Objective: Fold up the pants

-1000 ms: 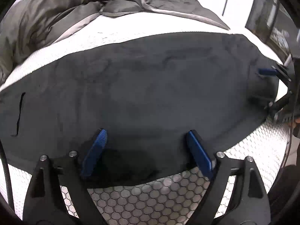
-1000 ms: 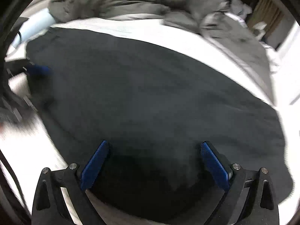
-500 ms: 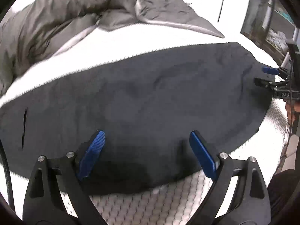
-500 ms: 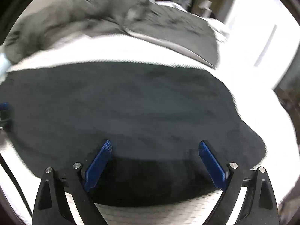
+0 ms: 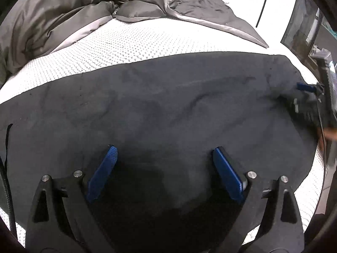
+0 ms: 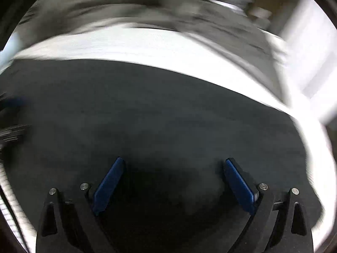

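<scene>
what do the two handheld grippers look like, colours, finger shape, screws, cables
Both match: the left gripper and right gripper have matte black angular frames with triangular cutouts, silver round screws at the pivots, and flat ribbed blue pads on two splayed fingers. A black cable runs along the left view's edge. No sleeves are visible.

Dark pants (image 5: 160, 109) lie spread flat w/ slight wrinkles across white textured mattress (image 5: 126, 46).
</scene>
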Tool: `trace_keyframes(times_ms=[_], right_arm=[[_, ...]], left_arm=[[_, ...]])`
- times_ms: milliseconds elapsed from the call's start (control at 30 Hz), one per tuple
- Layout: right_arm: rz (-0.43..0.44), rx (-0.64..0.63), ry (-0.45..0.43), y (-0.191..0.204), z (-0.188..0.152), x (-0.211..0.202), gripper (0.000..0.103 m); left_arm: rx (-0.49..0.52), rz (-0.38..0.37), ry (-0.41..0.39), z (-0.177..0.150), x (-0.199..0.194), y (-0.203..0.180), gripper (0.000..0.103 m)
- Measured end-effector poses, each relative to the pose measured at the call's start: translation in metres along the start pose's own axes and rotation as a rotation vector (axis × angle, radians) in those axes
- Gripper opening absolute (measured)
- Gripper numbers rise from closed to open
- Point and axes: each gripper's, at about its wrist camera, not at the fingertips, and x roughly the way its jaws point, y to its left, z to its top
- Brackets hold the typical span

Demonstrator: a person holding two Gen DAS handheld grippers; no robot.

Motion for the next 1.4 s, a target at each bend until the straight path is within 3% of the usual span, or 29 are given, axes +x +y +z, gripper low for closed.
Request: trace_keyframes(times_ms=[67, 100, 167, 333, 433, 500, 567, 667, 733, 767, 833, 933, 1000, 1033, 1100, 1133, 1200, 1267, 1300, 1400], right_arm=[[-0.153, 0.124, 0.021, -0.045, -0.006, 0.013, 0.097], [-0.181, 0.196, 0.021, -0.067, -0.012, 0.016, 0.097], [-0.125, 0.269, 0.025, -0.085, -0.017, 0.017, 0.097], [-0.169, 0.148, -0.042, -0.057, -0.005, -0.019, 0.097], [-0.02, 0.093, -0.13, -0.022, 0.012, -0.051, 0.097], [0.151, 0.067, -0.151, 0.01, 0.024, -0.059, 0.097], [0.321, 0.029, -0.134, 0.05, 0.037, -0.055, 0.097], [0.422, -0.051, -0.081, 0.105, 0.055, -0.036, 0.097], [0.391, -0.132, -0.039, 0.132, 0.055, -0.023, 0.097], [0.329, -0.191, -0.039, 0.14, 0.057, -0.015, 0.097], [0.282, -0.219, -0.069, 0.126, 0.063, -0.001, 0.097], [0.123, -0.068, -0.025, 0.048, 0.06, 0.026, 0.099], [-0.092, 0.093, 0.03, -0.013, 0.054, 0.05, 0.098], [-0.114, 0.172, 0.042, -0.034, 0.05, 0.055, 0.099], [-0.016, 0.319, 0.032, -0.066, 0.04, 0.057, 0.098], [-0.012, 0.314, 0.021, -0.067, 0.04, 0.054, 0.098], [-0.082, 0.224, -0.006, -0.055, 0.047, 0.039, 0.099], [-0.12, 0.158, -0.047, -0.042, 0.06, 0.025, 0.099], [-0.092, 0.139, -0.064, -0.034, 0.063, 0.014, 0.099], [0.109, 0.042, -0.105, 0.019, 0.08, -0.007, 0.099]], left_arm=[[0.006, -0.003, 0.003, 0.002, 0.002, 0.002, 0.091], [0.007, -0.005, 0.005, 0.002, 0.002, 0.002, 0.091], [0.006, -0.006, 0.008, 0.003, 0.003, 0.003, 0.091], [0.005, 0.009, -0.027, 0.008, -0.014, -0.002, 0.09], [0.049, -0.014, -0.065, 0.018, -0.021, -0.013, 0.09], [0.055, 0.011, -0.043, 0.026, -0.011, -0.016, 0.09], [0.005, 0.009, 0.002, 0.034, 0.004, -0.009, 0.09], [-0.045, 0.006, 0.011, 0.039, 0.021, 0.003, 0.09], [-0.062, 0.04, 0.018, 0.036, 0.03, 0.017, 0.09], [-0.068, 0.036, 0.028, 0.035, 0.032, 0.024, 0.09], [-0.045, 0.008, 0.024, 0.034, 0.028, 0.035, 0.089], [-0.039, 0.146, 0.031, 0.033, 0.024, 0.059, 0.09], [-0.113, 0.135, 0.034, 0.032, 0.022, 0.083, 0.09], [-0.14, 0.133, 0.029, 0.032, 0.02, 0.093, 0.09], [-0.134, 0.159, 0.027, 0.035, 0.017, 0.101, 0.09], [-0.127, 0.175, 0.029, 0.037, 0.016, 0.102, 0.09], [-0.141, 0.179, 0.014, 0.043, 0.01, 0.102, 0.09], [-0.17, 0.128, -0.011, 0.053, 0.003, 0.094, 0.09], [-0.16, 0.109, -0.006, 0.058, 0.003, 0.087, 0.09], [-0.088, 0.109, -0.022, 0.074, 0.006, 0.058, 0.09]])
